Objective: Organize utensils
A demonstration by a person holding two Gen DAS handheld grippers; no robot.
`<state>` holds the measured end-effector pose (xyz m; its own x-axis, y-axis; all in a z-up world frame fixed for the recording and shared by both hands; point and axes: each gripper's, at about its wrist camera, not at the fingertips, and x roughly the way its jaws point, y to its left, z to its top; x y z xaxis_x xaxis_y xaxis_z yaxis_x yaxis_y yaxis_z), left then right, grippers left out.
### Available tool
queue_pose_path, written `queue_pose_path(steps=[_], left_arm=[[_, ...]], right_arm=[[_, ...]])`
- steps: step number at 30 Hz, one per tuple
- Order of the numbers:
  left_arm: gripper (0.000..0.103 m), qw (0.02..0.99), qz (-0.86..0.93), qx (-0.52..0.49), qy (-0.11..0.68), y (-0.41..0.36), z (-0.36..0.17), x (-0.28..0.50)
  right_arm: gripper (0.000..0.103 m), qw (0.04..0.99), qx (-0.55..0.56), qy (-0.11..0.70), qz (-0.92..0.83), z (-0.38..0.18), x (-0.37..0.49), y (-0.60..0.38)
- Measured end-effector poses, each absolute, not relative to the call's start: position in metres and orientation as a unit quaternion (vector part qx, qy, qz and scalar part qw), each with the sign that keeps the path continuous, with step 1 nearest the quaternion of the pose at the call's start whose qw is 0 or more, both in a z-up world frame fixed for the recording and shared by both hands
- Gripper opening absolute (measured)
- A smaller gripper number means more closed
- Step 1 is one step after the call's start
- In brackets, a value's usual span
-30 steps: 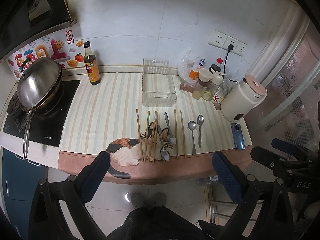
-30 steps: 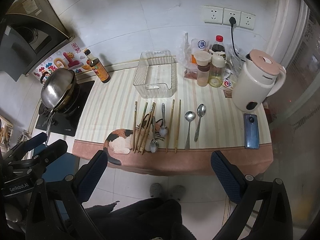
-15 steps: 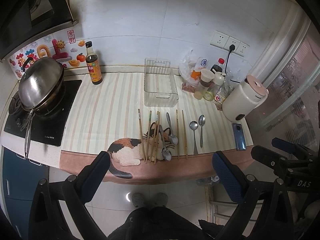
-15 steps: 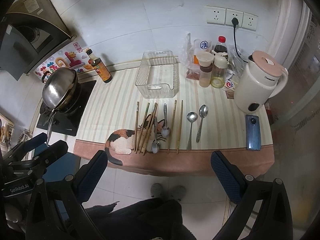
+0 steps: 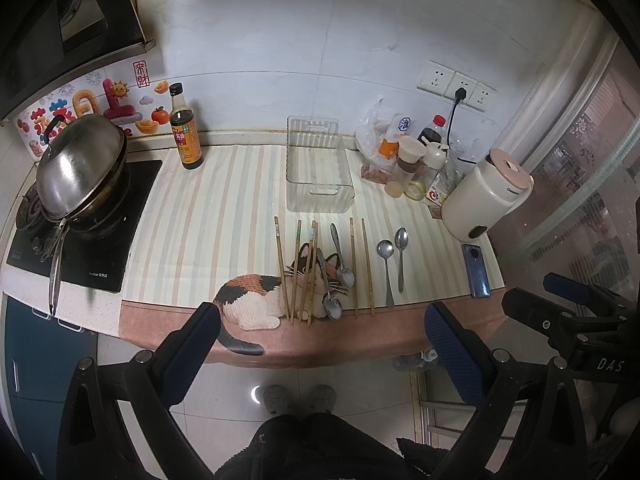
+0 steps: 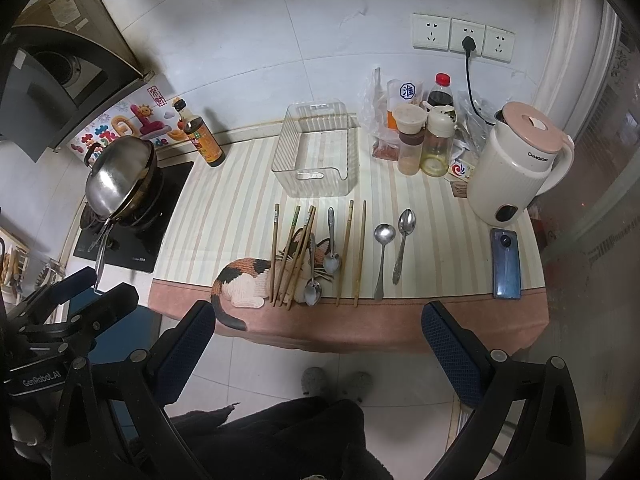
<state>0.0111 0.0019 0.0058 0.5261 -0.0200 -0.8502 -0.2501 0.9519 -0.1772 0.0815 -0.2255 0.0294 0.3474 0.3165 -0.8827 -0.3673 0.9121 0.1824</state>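
Nearest, the left tool (image 5: pixel 320 338) and the right tool (image 6: pixel 318 332) both hang before the surface's near edge, each with its blue-padded fingers spread wide apart and holding nothing. On the striped cat-print mat (image 6: pixel 240 216) lie wooden chopsticks (image 6: pixel 294 254) and four metal spoons (image 6: pixel 384 258) in a row. Just beyond them stands an empty clear plastic bin (image 6: pixel 316 168).
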Motion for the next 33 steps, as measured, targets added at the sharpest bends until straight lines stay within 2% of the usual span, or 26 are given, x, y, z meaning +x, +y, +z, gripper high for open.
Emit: queue_pose_path(steps=[3, 8, 13, 16, 19, 21, 26, 28, 29, 30, 33], left_arm=[[0.103, 0.864, 0.068, -0.138, 0.48, 0.001, 0.005, 0.009], [0.103, 0.886, 0.139, -0.071, 0.436, 0.008, -0.004, 0.015], [0.103, 0.884, 0.185, -0.033, 0.427, 0.033, -0.039, 0.039], [0.103, 0.876, 0.193, -0.03, 0.441, 0.048, -0.065, 0.057], [0.103, 0.864, 0.196, -0.026, 0.462, 0.058, -0.094, 0.079], [0.103, 0.853, 0.194, -0.033, 0.484, 0.062, -0.114, 0.093], [0.103, 0.808, 0.172, -0.079, 0.557, 0.072, -0.18, 0.135], [0.098, 0.788, 0.161, -0.099, 0.586, 0.074, -0.211, 0.154], [0.092, 0.78, 0.157, -0.104, 0.596, 0.074, -0.223, 0.161], [0.083, 0.771, 0.157, -0.106, 0.608, 0.073, -0.236, 0.169], [0.07, 0.741, 0.154, -0.117, 0.643, 0.073, -0.273, 0.188]], right_arm=[[0.103, 0.821, -0.02, 0.531, 0.209, 0.03, 0.081, -0.224], [0.103, 0.843, -0.004, 0.507, 0.179, 0.029, 0.083, -0.226], [0.103, 0.869, 0.002, 0.481, 0.111, 0.003, 0.096, -0.23], [0.103, 0.866, 0.008, 0.495, 0.079, -0.025, 0.11, -0.231], [0.091, 0.852, 0.008, 0.518, 0.073, -0.058, 0.126, -0.227], [0.071, 0.838, 0.013, 0.539, 0.082, -0.081, 0.137, -0.225], [0.046, 0.813, 0.03, 0.575, 0.082, -0.135, 0.164, -0.219], [0.043, 0.802, 0.034, 0.59, 0.085, -0.161, 0.182, -0.214], [0.041, 0.796, 0.032, 0.598, 0.087, -0.173, 0.191, -0.211], [0.039, 0.79, 0.028, 0.605, 0.091, -0.186, 0.2, -0.207], [0.039, 0.765, 0.021, 0.636, 0.099, -0.224, 0.228, -0.195]])
